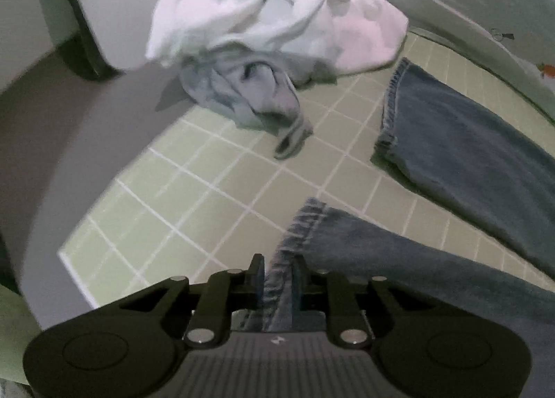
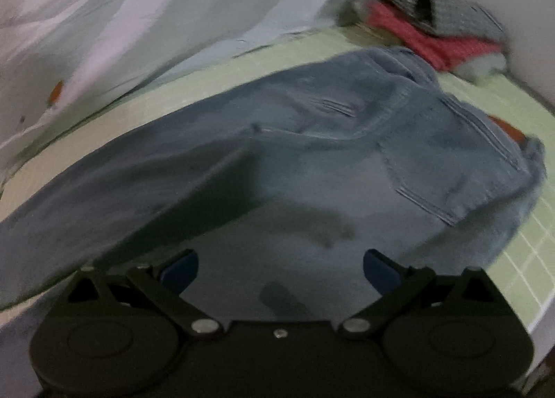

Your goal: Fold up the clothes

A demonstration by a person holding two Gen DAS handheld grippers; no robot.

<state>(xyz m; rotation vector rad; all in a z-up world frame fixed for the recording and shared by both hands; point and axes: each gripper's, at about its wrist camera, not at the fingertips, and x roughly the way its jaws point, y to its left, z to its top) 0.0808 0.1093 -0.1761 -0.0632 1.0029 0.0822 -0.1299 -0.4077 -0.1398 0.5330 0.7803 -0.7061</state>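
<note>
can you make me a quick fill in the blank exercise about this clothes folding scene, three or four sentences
1. The left gripper is shut on the hem of one leg of the ____.
2. The right gripper hovers over the denim with its jaws ____.
3. The mat under the clothes is pale green with a grid of ____ lines.
4. The crumpled garment beyond the free leg hem is ____ in colour.

Missing words: jeans; open; white; white

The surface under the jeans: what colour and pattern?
Pale green surface with a white square grid, clearest in the left wrist view.
</note>
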